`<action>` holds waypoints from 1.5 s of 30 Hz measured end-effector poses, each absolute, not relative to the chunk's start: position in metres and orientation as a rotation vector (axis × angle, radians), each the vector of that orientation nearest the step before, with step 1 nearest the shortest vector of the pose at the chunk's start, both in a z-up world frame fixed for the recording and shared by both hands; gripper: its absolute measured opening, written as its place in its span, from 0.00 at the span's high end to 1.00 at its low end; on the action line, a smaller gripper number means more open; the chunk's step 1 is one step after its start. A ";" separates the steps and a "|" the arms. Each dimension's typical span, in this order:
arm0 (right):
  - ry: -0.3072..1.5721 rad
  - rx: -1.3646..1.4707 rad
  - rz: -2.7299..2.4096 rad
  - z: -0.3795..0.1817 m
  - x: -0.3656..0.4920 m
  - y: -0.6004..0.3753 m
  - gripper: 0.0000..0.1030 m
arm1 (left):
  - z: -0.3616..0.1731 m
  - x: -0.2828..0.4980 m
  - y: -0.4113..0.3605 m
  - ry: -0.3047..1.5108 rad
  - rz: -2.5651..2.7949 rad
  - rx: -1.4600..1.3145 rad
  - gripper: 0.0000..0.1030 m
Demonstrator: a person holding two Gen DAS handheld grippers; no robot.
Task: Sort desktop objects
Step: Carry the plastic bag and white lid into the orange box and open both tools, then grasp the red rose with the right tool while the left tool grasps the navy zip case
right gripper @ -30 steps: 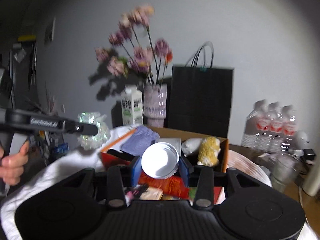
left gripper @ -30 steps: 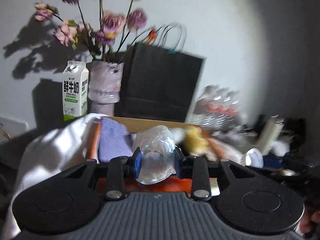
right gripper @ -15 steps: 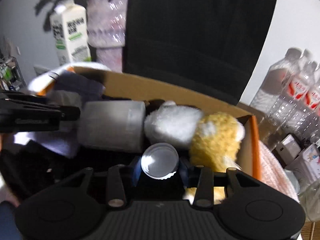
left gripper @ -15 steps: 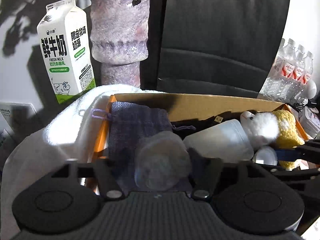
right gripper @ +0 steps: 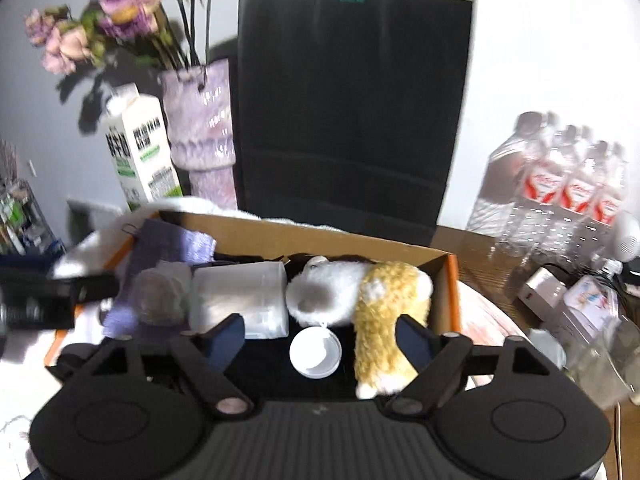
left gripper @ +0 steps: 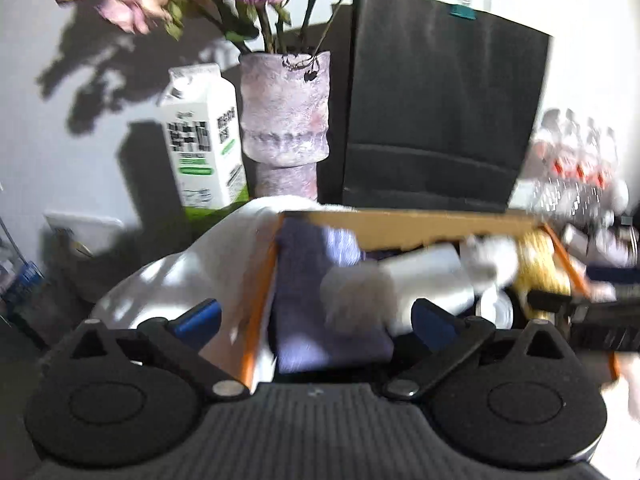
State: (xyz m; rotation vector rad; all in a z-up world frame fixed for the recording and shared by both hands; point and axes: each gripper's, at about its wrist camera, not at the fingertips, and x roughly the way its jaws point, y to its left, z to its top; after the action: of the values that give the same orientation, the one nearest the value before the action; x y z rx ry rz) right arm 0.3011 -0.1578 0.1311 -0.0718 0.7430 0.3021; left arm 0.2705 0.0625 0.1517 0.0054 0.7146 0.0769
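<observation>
Blurred clear cup [left gripper: 352, 292] in box [left gripper: 420, 226]; both tongs [left gripper: 316, 316] [right gripper: 320, 334] spread, empty

The milk carton [right gripper: 138, 152] next to the flower vase has big dark Chinese letters on its front. They look like 鲜牛奶, but the picture is blurry, so I am not sure. Under them is a green band with small print, too tiny to read. In the left wrist view the same carton [left gripper: 204, 144] is just smeared dark blocks. The water bottles [right gripper: 568, 188] have red and white labels, but the words on them are too blurry.
</observation>
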 end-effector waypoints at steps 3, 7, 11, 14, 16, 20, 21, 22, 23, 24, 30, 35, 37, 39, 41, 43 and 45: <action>0.708 -0.058 0.324 0.136 0.267 -0.168 0.18 | 0.148 0.222 0.052 0.684 0.062 0.068 0.00; 0.654 -0.020 0.344 0.133 0.209 -0.182 0.15 | 0.148 0.159 0.045 0.632 0.006 0.055 0.00; 0.604 0.018 0.392 0.119 0.136 -0.202 0.11 | 0.142 0.093 0.040 0.579 -0.081 0.026 0.00; 0.557 -0.025 0.385 0.102 0.078 -0.210 0.11 | 0.123 0.042 0.032 0.525 -0.075 0.049 0.00; 0.534 -0.032 0.373 0.089 0.043 -0.214 0.11 | 0.110 0.011 0.026 0.491 -0.074 0.067 0.00; 0.489 -0.052 0.379 0.067 -0.014 -0.219 0.10 | 0.086 -0.043 0.018 0.432 -0.035 0.050 0.00; 0.476 -0.053 0.375 0.062 -0.026 -0.219 0.10 | 0.080 -0.052 0.017 0.440 -0.018 0.028 0.00; 0.465 -0.047 0.373 0.057 -0.035 -0.220 0.10 | 0.075 -0.058 0.017 0.452 -0.011 0.004 0.00; 0.462 -0.038 0.371 0.051 -0.042 -0.219 0.10 | 0.070 -0.062 0.017 0.466 -0.017 -0.011 0.00; 0.466 -0.034 0.367 0.046 -0.047 -0.219 0.10 | 0.066 -0.064 0.017 0.482 -0.020 -0.020 0.00; 0.461 -0.063 0.365 0.037 -0.050 -0.207 0.10 | 0.058 -0.053 0.022 0.514 -0.009 -0.031 0.00; 0.454 -0.041 0.370 0.036 -0.044 -0.208 0.10 | 0.051 -0.044 0.026 0.531 -0.011 -0.026 0.00; 0.460 -0.039 0.368 0.036 -0.038 -0.209 0.11 | 0.050 -0.037 0.029 0.533 -0.012 -0.020 0.00; 0.469 -0.040 0.363 0.036 -0.029 -0.209 0.12 | 0.053 -0.025 0.034 0.526 -0.015 -0.020 0.00; 0.474 -0.039 0.364 0.037 -0.017 -0.208 0.12 | 0.058 -0.010 0.039 0.512 -0.030 -0.010 0.00; 0.475 -0.045 0.366 0.039 0.000 -0.207 0.13 | 0.063 0.011 0.047 0.484 -0.033 0.014 0.00; 0.472 -0.048 0.365 0.039 0.020 -0.204 0.14 | 0.064 0.034 0.053 0.465 -0.027 0.050 0.00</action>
State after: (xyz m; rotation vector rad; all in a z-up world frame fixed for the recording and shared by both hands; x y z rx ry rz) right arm 0.0196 -0.2037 0.0394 -0.0478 0.4723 0.3654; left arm 0.0339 0.0534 0.0644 0.0499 0.4651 -0.0268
